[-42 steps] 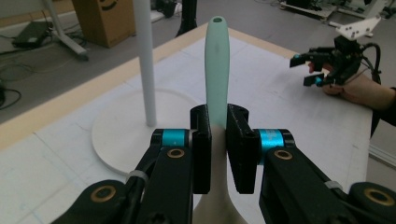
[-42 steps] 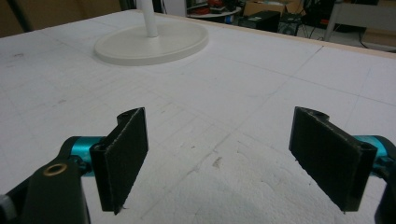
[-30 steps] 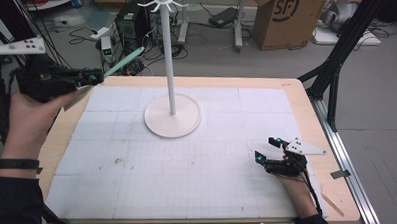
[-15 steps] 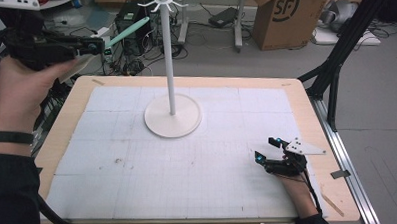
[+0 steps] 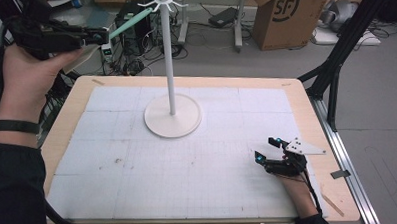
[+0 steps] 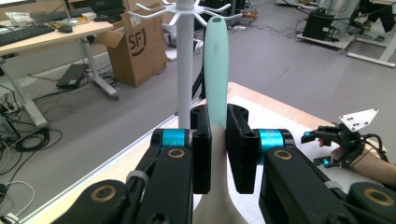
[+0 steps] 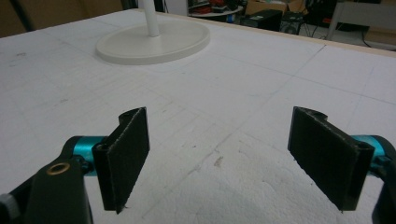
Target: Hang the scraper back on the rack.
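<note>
A tall white stand [image 5: 168, 58] with hooks [image 5: 162, 0] at its top rises from a round base [image 5: 172, 118] at the mat's middle. My left gripper [image 5: 101, 36] is held high off the table's far left corner, shut on a mint-green utensil handle [image 5: 131, 22]. The handle points toward the hooks. In the left gripper view the handle [image 6: 216, 70] stands up between the jaws of my left gripper [image 6: 217, 119], its end hole close beside the hook ring [image 6: 184, 10]. My right gripper [image 5: 265, 149] rests open and holds nothing at the mat's near right, its pads [image 7: 128, 154] wide apart.
A white gridded mat [image 5: 188, 167] covers the wooden table [image 5: 315, 138]. Behind the table are a cardboard box [image 5: 283, 14], cables and electronics [image 5: 134, 54] on the floor, and a black tripod leg [image 5: 335, 72] at the right.
My left gripper has lifted the green utensil up and away from the table's left edge toward the stand's top. The right gripper has stayed still.
</note>
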Action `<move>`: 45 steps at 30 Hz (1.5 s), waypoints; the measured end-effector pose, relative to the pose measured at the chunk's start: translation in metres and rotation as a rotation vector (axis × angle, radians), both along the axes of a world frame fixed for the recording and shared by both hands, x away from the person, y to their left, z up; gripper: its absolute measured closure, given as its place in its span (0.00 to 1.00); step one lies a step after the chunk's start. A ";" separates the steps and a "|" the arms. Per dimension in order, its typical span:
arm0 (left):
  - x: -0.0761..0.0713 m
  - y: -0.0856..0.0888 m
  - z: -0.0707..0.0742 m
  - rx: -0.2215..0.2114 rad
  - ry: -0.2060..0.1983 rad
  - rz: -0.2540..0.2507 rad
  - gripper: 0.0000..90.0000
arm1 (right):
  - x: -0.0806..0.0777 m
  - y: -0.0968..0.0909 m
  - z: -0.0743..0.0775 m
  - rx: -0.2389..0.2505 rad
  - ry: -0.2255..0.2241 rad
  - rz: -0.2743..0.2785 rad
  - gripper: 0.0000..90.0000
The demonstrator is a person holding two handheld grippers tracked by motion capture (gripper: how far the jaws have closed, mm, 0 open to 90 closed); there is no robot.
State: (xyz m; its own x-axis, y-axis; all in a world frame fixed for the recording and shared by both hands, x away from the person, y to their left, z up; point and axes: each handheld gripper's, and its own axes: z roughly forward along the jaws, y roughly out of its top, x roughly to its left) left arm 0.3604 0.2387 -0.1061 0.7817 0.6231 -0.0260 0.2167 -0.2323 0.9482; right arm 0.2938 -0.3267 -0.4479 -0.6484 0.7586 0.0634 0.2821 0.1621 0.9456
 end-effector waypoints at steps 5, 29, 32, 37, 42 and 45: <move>0.001 -0.003 -0.001 0.008 -0.003 0.007 0.90 | 0.000 0.000 0.000 0.001 0.001 0.000 0.22; 0.009 -0.008 -0.006 0.063 0.007 0.046 0.90 | 0.000 0.000 0.000 0.002 0.001 -0.001 0.22; 0.010 -0.008 -0.008 0.068 0.014 0.045 0.90 | 0.000 0.000 0.000 0.002 0.001 0.000 0.22; 0.013 -0.006 -0.012 0.077 0.031 0.063 0.90 | 0.000 0.000 0.000 0.002 0.001 0.001 0.22; 0.014 -0.009 -0.012 0.074 0.030 0.053 0.90 | 0.000 0.000 0.000 0.000 -0.003 0.000 0.22; 0.016 -0.012 -0.015 0.083 0.038 0.048 0.89 | 0.000 0.000 0.000 0.001 0.001 0.000 0.22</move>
State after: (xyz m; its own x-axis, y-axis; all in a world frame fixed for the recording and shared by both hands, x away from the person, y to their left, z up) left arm 0.3764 0.2262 -0.1207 0.7501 0.6613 -0.0015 0.2648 -0.2982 0.9170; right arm 0.2938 -0.3267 -0.4480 -0.6486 0.7584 0.0650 0.2829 0.1608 0.9456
